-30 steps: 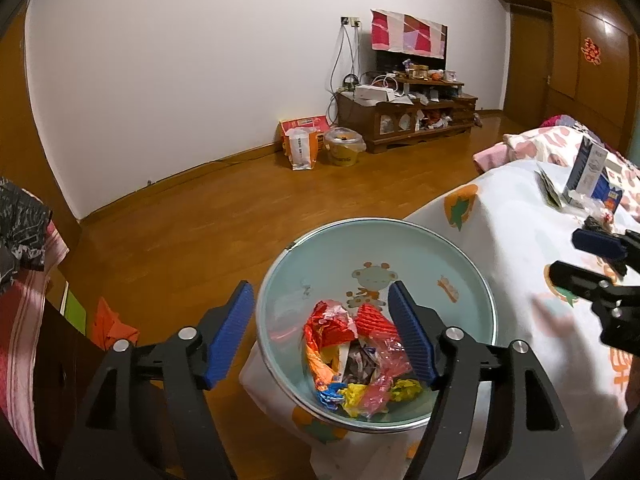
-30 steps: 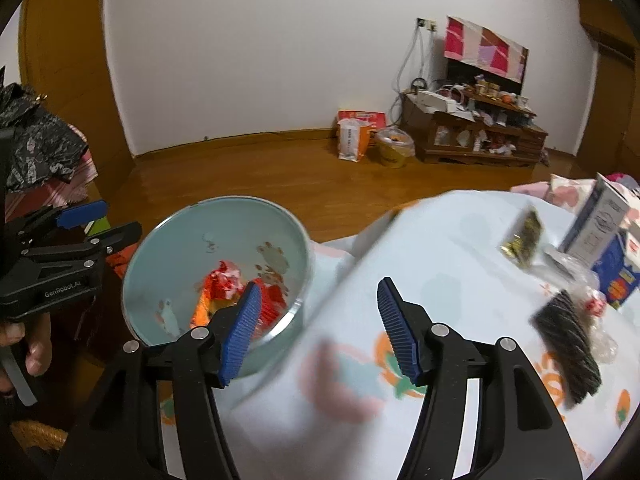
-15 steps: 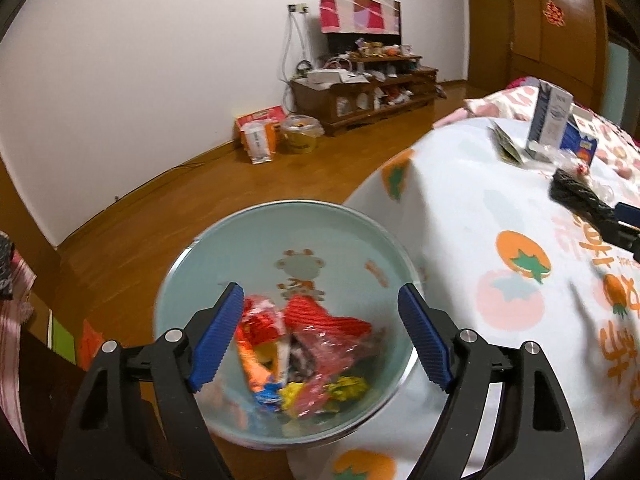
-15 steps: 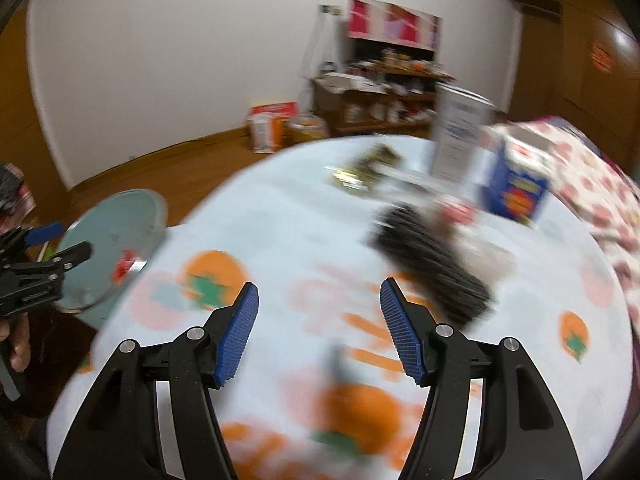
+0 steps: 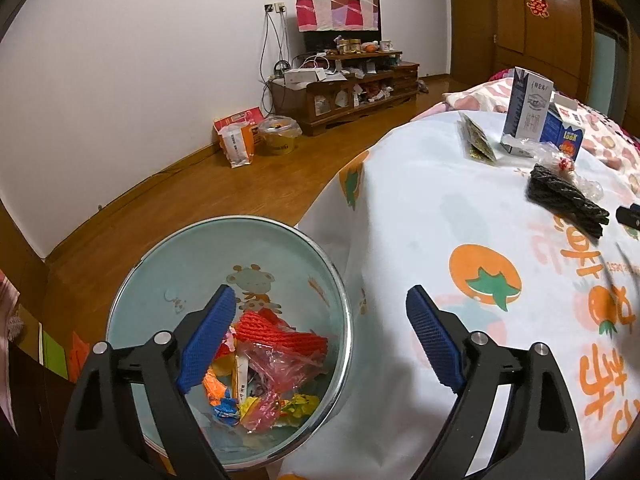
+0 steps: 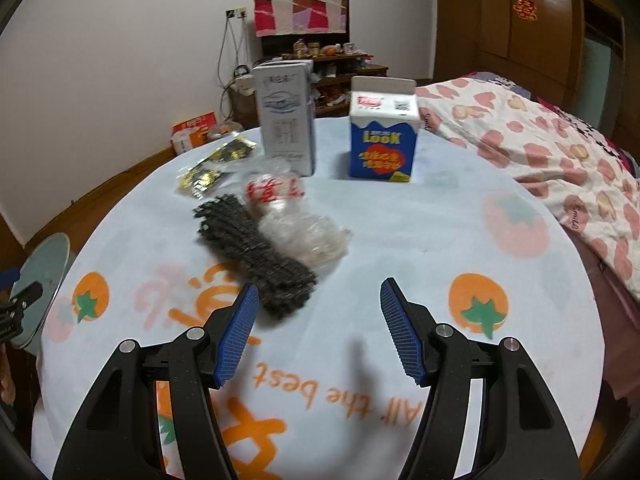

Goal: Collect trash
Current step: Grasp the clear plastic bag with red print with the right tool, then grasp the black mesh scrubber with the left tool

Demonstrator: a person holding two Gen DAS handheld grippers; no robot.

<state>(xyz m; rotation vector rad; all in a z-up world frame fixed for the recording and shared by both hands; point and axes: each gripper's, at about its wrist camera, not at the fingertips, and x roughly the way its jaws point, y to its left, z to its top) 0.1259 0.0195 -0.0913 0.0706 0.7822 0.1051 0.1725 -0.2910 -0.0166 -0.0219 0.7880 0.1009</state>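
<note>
A pale green bin (image 5: 192, 264) with a metal rim stands beside the round table (image 6: 400, 240) and holds several coloured wrappers and a red net (image 5: 280, 336). My left gripper (image 5: 320, 296) hangs over the bin's right rim. Its jaws are opening and nothing is held between them. On the table lie a black mesh net (image 6: 256, 256), a crumpled clear wrapper (image 6: 296, 224) and a gold-black packet (image 6: 212, 164). A grey-white carton (image 6: 286, 116) and a blue carton (image 6: 382, 140) stand behind them. My right gripper (image 6: 320, 286) is open just in front of the black net, gripping nothing.
A quilt with pink hearts (image 6: 540, 148) lies to the right of the table. Across the wooden floor stand a low cabinet (image 5: 348, 88) and bags (image 5: 240, 140) against the white wall. The table's left edge drops next to the bin.
My right gripper swung from beside the bin to over the table, close to the black net. My left gripper shifted right across the bin toward the table while its jaws widened.
</note>
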